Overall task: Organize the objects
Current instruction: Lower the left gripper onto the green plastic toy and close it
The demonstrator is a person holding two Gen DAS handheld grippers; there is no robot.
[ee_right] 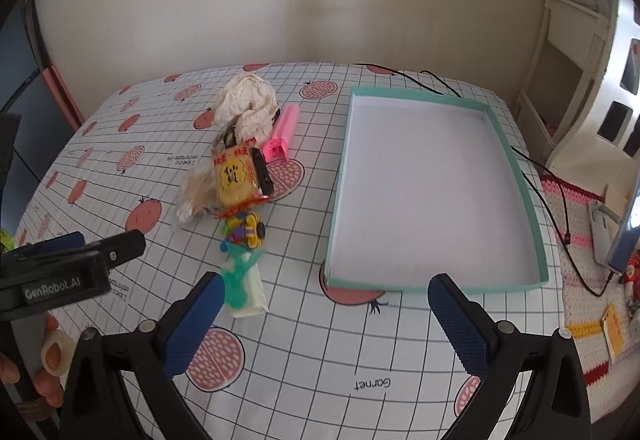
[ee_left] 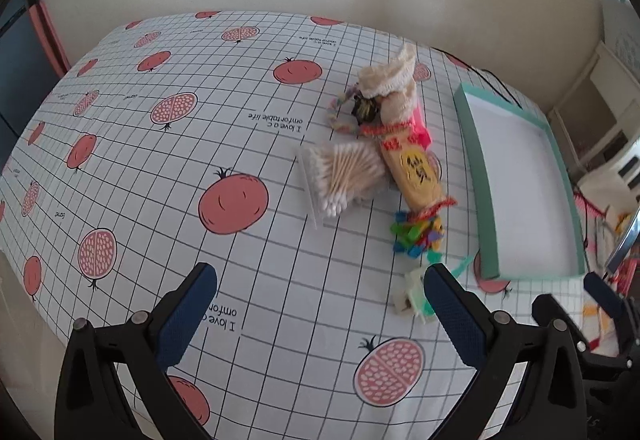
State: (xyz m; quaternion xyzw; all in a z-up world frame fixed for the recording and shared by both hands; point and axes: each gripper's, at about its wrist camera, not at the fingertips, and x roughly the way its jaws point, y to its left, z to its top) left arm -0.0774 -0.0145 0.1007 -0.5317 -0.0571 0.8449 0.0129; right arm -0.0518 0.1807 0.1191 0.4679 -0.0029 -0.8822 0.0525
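A pomegranate-print tablecloth (ee_right: 304,372) is seen bearing a teal-rimmed tray (ee_right: 536,240) at 3 o'clock, a heap topped by a cream lace cloth (ee_right: 248,103), a cotton-swab bag (ee_left: 340,175) and a yellow snack packet (ee_right: 234,179) at 11 o'clock of the right gripper (ee_right: 324,316), and both it and the left gripper (ee_left: 320,300) are held wide open and empty.
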